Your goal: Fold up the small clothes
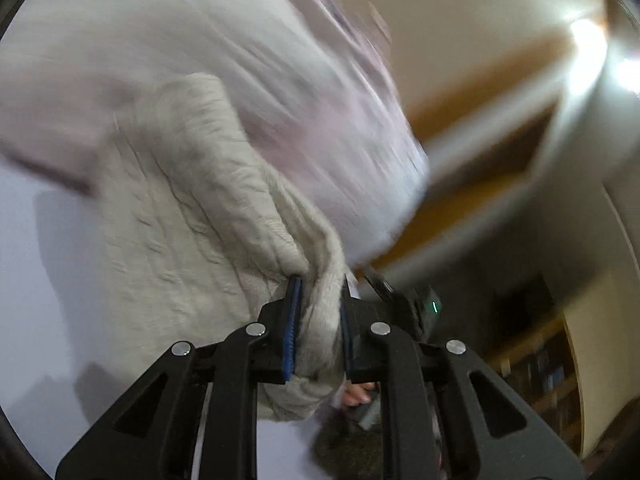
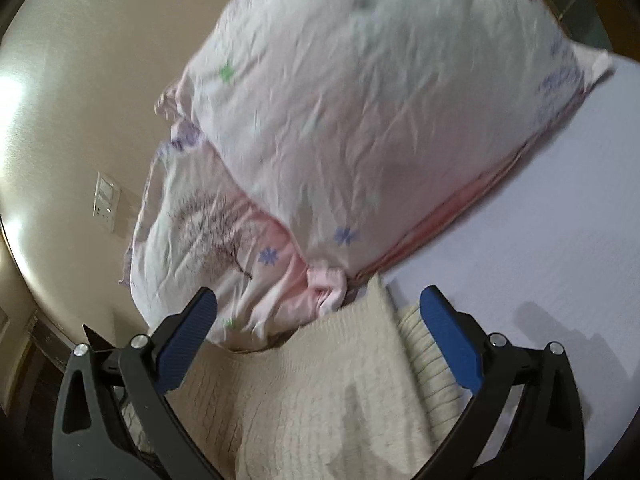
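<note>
Plainly, the left gripper (image 1: 318, 320) pinches the knit's (image 1: 192, 216) bunched edge beside the pillow (image 2: 380, 120); right gripper (image 2: 320, 336) spread above it (probably untouched). A tug could drag the knit crooked.

Pillow (image 1: 248, 80) smeared by motion blur in left wrist view; print unreadable there. Cream knit garment (image 2: 320, 392) cut off by lower edge in right wrist view.

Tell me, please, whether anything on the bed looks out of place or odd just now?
Nothing is damaged or spilled. The cream knit garment lies bunched, not flat, with a thick fold clamped in the left gripper. It reaches up to the flowered pillow. The right gripper is open over it.
</note>
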{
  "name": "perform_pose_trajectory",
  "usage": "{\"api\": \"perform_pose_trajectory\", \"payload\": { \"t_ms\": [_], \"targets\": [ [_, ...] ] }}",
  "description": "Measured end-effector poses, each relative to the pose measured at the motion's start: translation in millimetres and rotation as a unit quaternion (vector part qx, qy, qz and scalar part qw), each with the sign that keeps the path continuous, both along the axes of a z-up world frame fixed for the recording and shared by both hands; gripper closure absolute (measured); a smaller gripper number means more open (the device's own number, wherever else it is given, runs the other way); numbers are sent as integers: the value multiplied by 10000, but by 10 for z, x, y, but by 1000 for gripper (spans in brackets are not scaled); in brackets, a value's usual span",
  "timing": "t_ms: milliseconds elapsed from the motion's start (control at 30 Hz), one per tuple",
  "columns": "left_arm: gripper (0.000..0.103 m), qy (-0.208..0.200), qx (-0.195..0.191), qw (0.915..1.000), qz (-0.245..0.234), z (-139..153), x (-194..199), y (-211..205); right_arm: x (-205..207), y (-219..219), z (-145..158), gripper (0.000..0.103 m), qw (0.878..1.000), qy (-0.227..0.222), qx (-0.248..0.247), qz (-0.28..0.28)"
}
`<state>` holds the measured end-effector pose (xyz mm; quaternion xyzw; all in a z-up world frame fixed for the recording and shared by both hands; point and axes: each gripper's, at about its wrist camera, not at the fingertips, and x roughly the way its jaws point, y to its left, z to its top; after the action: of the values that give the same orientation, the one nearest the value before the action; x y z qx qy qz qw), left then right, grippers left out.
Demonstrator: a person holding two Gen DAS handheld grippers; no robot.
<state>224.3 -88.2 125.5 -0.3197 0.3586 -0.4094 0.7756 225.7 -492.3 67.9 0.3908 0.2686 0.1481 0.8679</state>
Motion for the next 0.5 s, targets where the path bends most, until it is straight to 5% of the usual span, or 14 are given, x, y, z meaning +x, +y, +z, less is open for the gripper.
{"api": "perform_pose_trajectory", "payload": {
  "t_ms": [133, 233, 300, 367, 500],
  "targets": [
    [87, 219, 670, 9867, -1467, -357, 171, -1456, 64, -305, -71, 2, 9992, 335, 191, 118],
    [85, 338, 516, 9758, -2098, -398, 88, -1822, 83, -428, -131, 2, 9975, 620, 252, 234],
    [71, -168, 327, 9806, -1927, -194, -61, -1595, 92, -407, -148, 2, 9957, 831, 170, 380],
    [15, -483, 317, 9906, -1242, -18, -162, -1144, 73, -255, -81, 2, 9937, 767, 36, 815],
    [13, -405, 909, 9949, 135, -48, -239, -340, 9, 265, 59, 6, 9775, 491, -399, 2014]
  ]
}}
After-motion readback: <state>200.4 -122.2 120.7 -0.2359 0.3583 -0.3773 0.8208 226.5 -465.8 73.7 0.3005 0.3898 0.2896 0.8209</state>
